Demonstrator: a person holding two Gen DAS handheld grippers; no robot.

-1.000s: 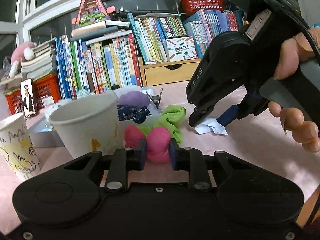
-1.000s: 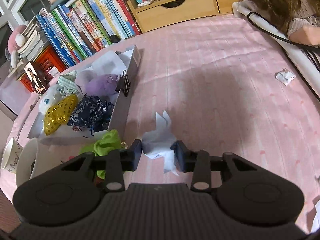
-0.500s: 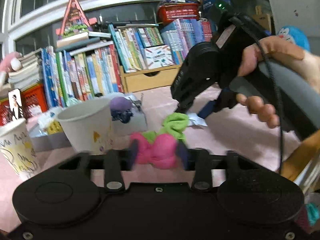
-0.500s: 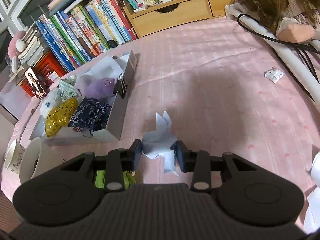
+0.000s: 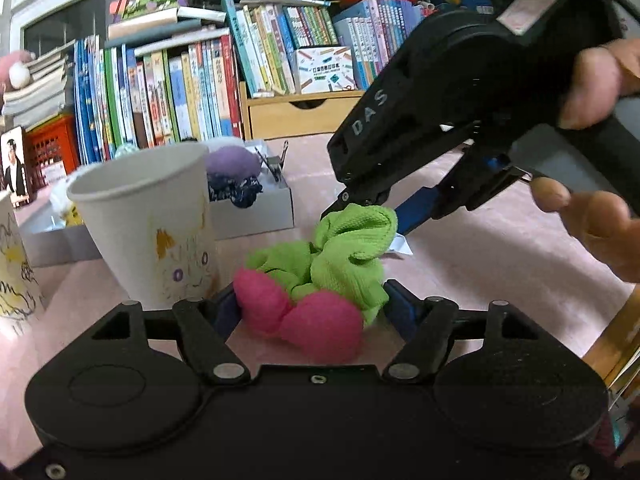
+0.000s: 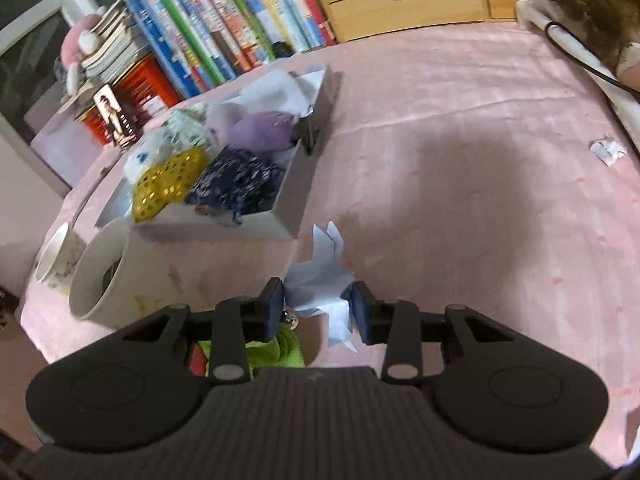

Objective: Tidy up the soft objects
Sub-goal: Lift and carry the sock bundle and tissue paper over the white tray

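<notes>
In the left wrist view my left gripper [image 5: 312,310] is open, its fingers wide on either side of a pink soft scrunchie [image 5: 300,318] lying on the pink table with a green scrunchie [image 5: 344,248] against it. My right gripper [image 6: 316,312] is shut on a crumpled white paper [image 6: 320,284] and hangs just above the green scrunchie [image 6: 280,350]. It shows from the side in the left wrist view [image 5: 360,200]. A white open box [image 6: 296,196] holds several soft items: purple [image 6: 256,132], navy patterned [image 6: 236,180], yellow dotted [image 6: 168,184].
A white paper cup [image 5: 152,220] stands left of the scrunchies, a second drawn-on cup [image 5: 12,264] farther left. Books and a wooden drawer unit [image 5: 296,114] line the back. A paper scrap [image 6: 608,150] lies at the right. A person sits at the far right.
My left gripper's fingers have opened and let go of the pink scrunchie. My right gripper with the paper has moved left over the green scrunchie, nearer the cup.
</notes>
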